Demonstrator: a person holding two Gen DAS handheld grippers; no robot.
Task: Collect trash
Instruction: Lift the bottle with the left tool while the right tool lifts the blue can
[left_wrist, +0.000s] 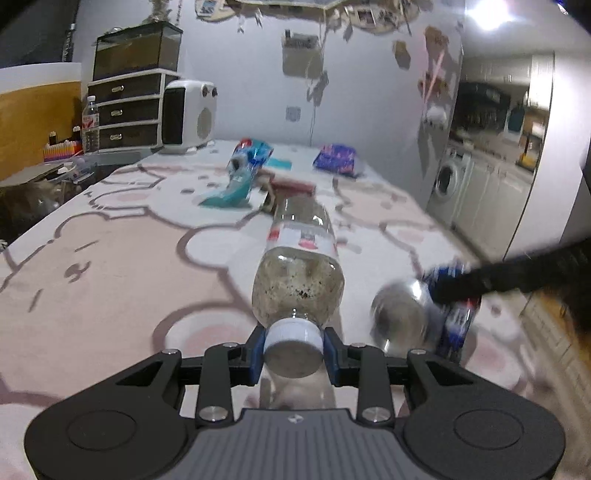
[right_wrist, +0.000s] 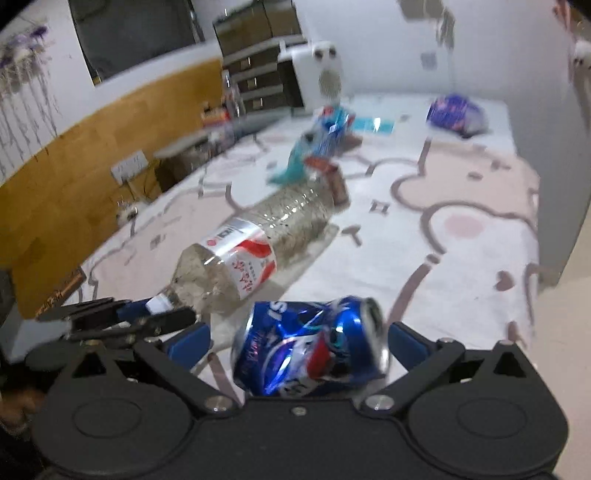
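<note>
Two grippers are mine, one in each hand. My left gripper (left_wrist: 293, 350) holds the bottle (left_wrist: 299, 266) tight by its white cap (left_wrist: 293, 334). The blue pads (left_wrist: 330, 356) press on both sides of the cap. The bottle is clear, with a red and white label, and it looks dirty inside. It points away from me, out over the pink and white mat (left_wrist: 110, 258).

My right gripper (right_wrist: 301, 345) is wide open. The can (right_wrist: 314, 347) sits between its jaws. The can is blue and crushed. The pads are apart from the can on the right side. On the left side I cannot tell, as the picture is blurry.

In the right view, the bottle (right_wrist: 255, 243) is to the left of the can and close to it. In the left view, the can (left_wrist: 424, 314) is just to the right of the bottle.

More trash lies far away on the mat. There is a blue snack bag (left_wrist: 251, 155), a teal wrapper (left_wrist: 229, 195) and a brown box (left_wrist: 291, 186) in the middle. A purple bag (left_wrist: 338, 159) lies far off on the right.

At the far left stand a set of drawers (left_wrist: 127, 110), a white heater (left_wrist: 188, 116) and a second water bottle (left_wrist: 90, 125).
</note>
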